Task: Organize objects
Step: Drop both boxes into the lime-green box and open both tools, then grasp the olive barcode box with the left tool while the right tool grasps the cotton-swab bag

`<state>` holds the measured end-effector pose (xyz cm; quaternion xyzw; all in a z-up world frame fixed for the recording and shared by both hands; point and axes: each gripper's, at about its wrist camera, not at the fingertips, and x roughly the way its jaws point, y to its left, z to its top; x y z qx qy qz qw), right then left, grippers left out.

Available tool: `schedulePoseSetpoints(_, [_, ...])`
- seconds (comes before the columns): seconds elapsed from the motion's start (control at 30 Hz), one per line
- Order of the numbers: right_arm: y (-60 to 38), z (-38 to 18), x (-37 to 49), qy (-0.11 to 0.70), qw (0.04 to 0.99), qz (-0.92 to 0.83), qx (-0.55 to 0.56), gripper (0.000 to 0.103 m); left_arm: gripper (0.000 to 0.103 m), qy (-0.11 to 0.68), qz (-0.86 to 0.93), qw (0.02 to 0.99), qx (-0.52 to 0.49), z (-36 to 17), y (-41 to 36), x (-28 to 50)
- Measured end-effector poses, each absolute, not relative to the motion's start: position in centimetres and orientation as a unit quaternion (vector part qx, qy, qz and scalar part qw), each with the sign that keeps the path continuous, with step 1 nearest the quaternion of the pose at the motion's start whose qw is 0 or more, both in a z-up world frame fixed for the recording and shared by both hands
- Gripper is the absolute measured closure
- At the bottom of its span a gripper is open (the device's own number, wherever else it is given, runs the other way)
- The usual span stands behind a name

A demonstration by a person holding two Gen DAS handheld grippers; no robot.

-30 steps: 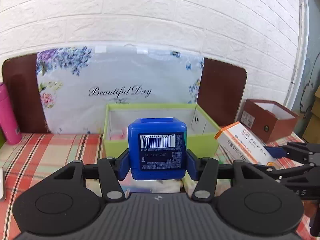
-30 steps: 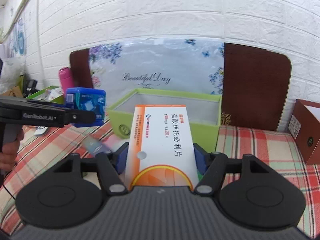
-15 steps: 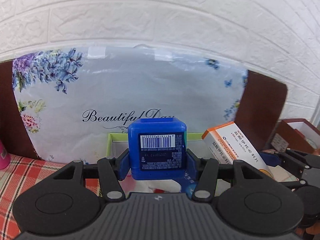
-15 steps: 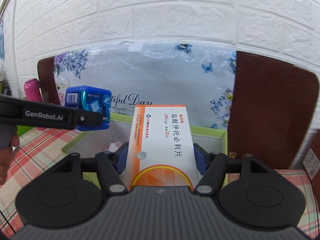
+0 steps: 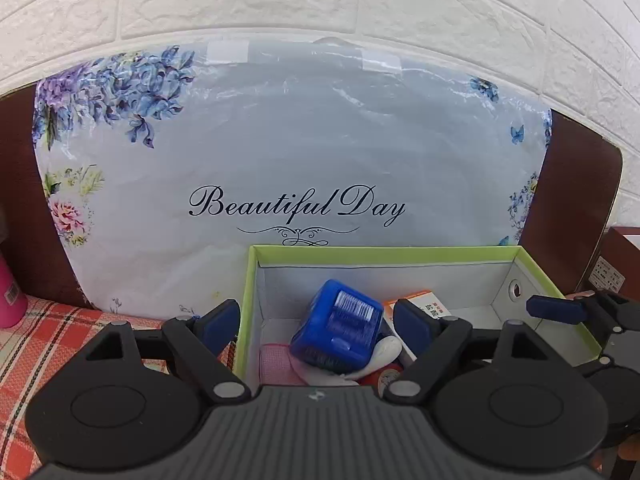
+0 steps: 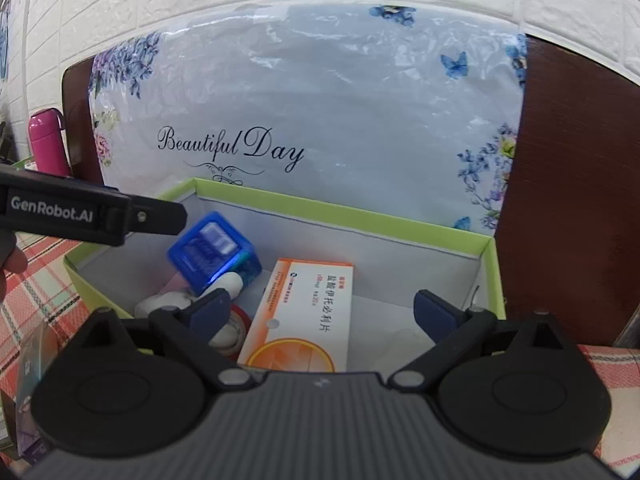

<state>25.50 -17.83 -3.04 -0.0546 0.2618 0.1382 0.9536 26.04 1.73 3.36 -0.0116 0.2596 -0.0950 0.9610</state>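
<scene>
A green-rimmed box (image 5: 400,253) (image 6: 360,218) with a white inside stands against the floral board. The blue cube-shaped container (image 5: 336,336) (image 6: 212,254) lies tilted inside it on white and pink items, clear of the pads. My left gripper (image 5: 318,322) hovers over the box's left part, its jaws opening with nothing pressed between them. The orange-and-white medicine carton (image 6: 304,312) (image 5: 420,304) lies inside the box too. My right gripper (image 6: 322,312) is above it, jaws opening wide, pads apart from the carton.
A floral "Beautiful Day" board (image 5: 296,152) and brown panels lean on the white brick wall. A pink bottle (image 6: 46,140) stands at left on the red plaid cloth (image 5: 36,344). A brown box (image 5: 616,264) sits at right. A red tape roll (image 6: 240,320) lies in the green box.
Both grippers moved forward over the green box and opened. The blue container and the medicine carton dropped out of the jaws into the box.
</scene>
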Motion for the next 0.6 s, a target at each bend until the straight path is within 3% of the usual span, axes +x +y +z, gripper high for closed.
schedulePoseSetpoints(0.37, [-19.5, 2.2, 18.5, 0.216, 0.968, 0.125, -0.013, 0.000, 0.016, 0.243, -0.090, 0.966, -0.006, 8.0, 0.8, 18.2])
schedulePoseSetpoints(0.6, [-20.8, 3.0, 11.8, 0.199, 0.973, 0.117, 0.006, 0.000, 0.016, 0.242, -0.068, 0.968, 0.004, 7.8, 0.5, 12.2])
